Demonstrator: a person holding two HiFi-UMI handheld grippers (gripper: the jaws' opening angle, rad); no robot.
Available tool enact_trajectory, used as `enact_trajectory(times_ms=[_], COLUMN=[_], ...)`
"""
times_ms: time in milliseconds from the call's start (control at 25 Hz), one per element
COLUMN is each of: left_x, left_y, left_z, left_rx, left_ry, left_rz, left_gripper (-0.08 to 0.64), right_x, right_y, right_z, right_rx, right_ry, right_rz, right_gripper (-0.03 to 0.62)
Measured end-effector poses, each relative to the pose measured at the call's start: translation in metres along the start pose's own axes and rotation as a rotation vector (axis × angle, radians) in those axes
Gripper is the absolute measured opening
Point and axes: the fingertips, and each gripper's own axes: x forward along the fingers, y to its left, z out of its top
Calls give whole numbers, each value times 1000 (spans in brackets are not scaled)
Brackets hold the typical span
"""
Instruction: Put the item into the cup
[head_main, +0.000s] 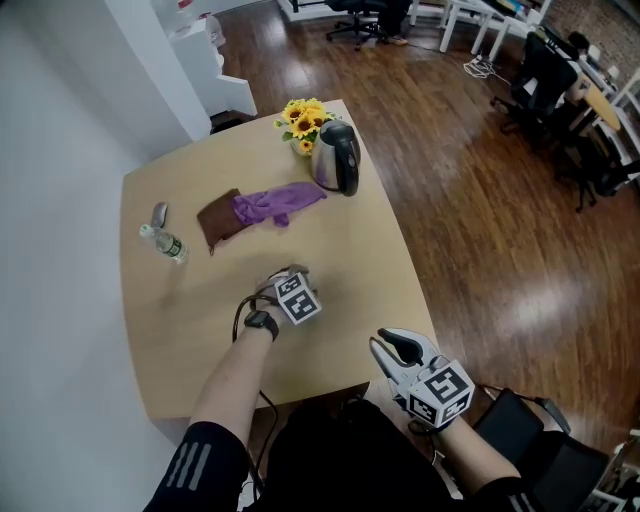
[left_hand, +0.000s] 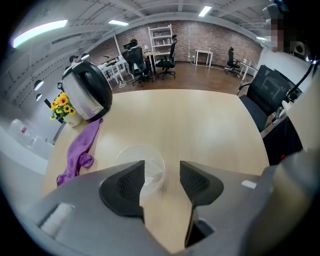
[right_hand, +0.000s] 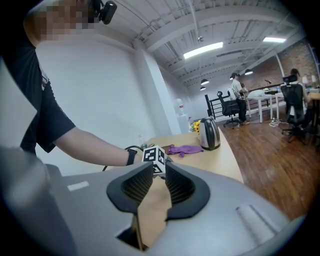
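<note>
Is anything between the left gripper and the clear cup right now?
Nothing visible. The clear cup sits on bare table just beyond the left gripper's open fingers; the purple cloth lies off to one side.

Purple cloth (head_main: 280, 203); yellow sunflowers (head_main: 303, 118); silver-black kettle (head_main: 337, 157); clear cup (left_hand: 150, 162); tan table (head_main: 340, 270).
</note>
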Motion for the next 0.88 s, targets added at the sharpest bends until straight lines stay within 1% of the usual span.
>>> enact_trajectory(times_ms=[120,200,280,360,480,560,720,800,880], left_x=[-16,-38,-68,-105,-160,-194,-253,-277,-297], left_y=[8,13,18,18,2,-15,-54,-78,-100], left_z=[6,12,16,18,17,12,-7,-19,-31], left_rx=[-20,-62,-131,-221,-365,-435,-526,-556,-569], left_ry=[-47,-109,-200,-318,-505,-590,-693,-718,-727], left_rz=[45,88,136,171,180,193,280,306,338], left_gripper=[216,216,216,216,215,215,215,215,215], right_x=[0,1,3,6,8,9,14,14,9], right_y=[0,2,4,9,21,31,52,64,78], right_z=[2,6,9,12,18,20,21,24,29], right_rx=[0,-2,-10,-21,-42,-58,-112,-130,-138], right_ry=[-5,-10,-16,-24,-35,-37,-22,-22,-41], right_rz=[9,23,43,70,125,170,256,283,297], right_gripper=[89,89,89,89,89,89,89,89,89])
